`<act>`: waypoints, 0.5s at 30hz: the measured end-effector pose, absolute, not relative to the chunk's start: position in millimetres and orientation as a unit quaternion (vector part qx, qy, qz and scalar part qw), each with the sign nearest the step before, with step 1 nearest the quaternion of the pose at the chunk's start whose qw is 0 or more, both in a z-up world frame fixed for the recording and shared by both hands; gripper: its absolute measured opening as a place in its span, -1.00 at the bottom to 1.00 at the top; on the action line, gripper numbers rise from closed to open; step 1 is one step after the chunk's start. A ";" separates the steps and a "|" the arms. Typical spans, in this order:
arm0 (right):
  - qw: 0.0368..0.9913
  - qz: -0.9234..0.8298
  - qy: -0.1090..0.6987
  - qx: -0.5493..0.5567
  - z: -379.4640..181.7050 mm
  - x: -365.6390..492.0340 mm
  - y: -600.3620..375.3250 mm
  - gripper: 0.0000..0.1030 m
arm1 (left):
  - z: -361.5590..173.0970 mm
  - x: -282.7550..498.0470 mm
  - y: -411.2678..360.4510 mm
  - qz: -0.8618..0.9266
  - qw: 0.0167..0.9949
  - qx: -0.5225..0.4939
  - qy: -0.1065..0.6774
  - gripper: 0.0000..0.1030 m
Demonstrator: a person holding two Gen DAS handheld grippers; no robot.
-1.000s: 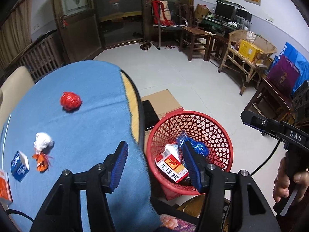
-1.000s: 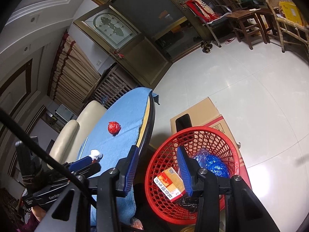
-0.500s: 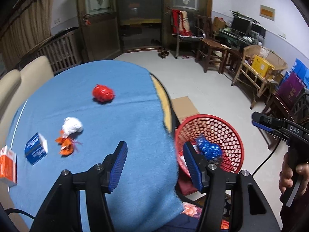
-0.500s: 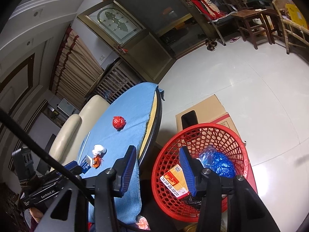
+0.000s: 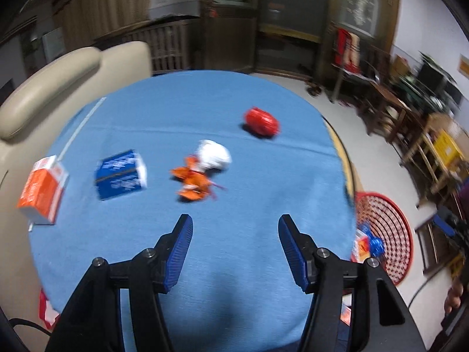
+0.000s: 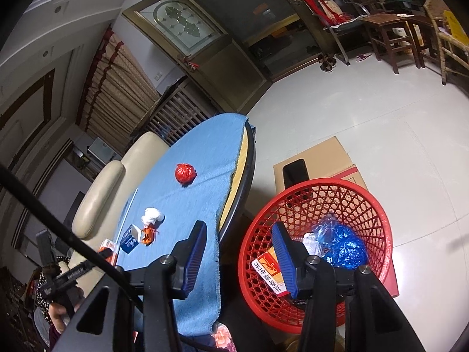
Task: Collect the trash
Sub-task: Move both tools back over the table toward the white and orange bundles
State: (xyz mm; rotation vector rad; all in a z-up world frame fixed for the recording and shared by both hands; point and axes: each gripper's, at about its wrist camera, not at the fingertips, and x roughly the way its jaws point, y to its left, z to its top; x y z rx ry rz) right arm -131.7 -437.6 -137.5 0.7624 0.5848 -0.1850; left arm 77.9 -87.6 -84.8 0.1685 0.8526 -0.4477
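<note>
On the blue-clothed table (image 5: 263,176), left to right: orange carton (image 5: 42,189) at the left edge, blue box (image 5: 120,174), orange wrapper (image 5: 193,183), white wad (image 5: 213,155), red ball (image 5: 261,121) toward the right edge. Left gripper (image 5: 235,253) fingers released, grasping nothing. Right gripper (image 6: 238,259) fingers released, empty, over red basket (image 6: 378,220) on the floor.

You see a plain blue cloth (image 5: 234,205) over the tabletop, carrying a red crumpled ball (image 5: 261,121), a white wad (image 5: 213,155), an orange wrapper (image 5: 193,183), a blue box with white print (image 5: 120,174) and an orange-and-white carton (image 5: 42,190). Your red lattice basket (image 6: 366,205) holds blue plastic (image 6: 343,243). Each hand-held gripper has blue pads (image 5: 180,249) on black.
</note>
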 end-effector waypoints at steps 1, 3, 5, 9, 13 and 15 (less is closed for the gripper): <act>0.882 -0.088 0.282 0.366 -137.9 -130.2 -436.7 -0.03 | -81.3 81.1 -81.2 -0.206 0.888 0.078 0.404 0.20; 0.882 -0.086 0.285 0.366 -138.5 -127.8 -435.0 -0.03 | -75.3 86.0 -69.8 -0.193 0.896 0.074 0.394 0.20; 0.883 -0.083 0.286 0.364 -138.3 -125.5 -432.2 -0.03 | -68.4 92.0 -53.0 -0.177 0.904 0.061 0.384 0.20; 0.884 -0.079 0.291 0.359 -136.9 -120.0 -425.7 -0.03 | -61.4 100.5 -24.3 -0.152 0.913 0.035 0.377 0.32; 0.882 -0.072 0.297 0.359 -139.4 -113.6 -420.0 -0.03 | -65.6 103.9 -5.7 -0.136 0.914 0.026 0.382 0.32; 0.878 -0.067 0.302 0.365 -143.2 -108.8 -417.3 -0.03 | -68.5 103.0 -1.0 -0.133 0.913 0.028 0.384 0.32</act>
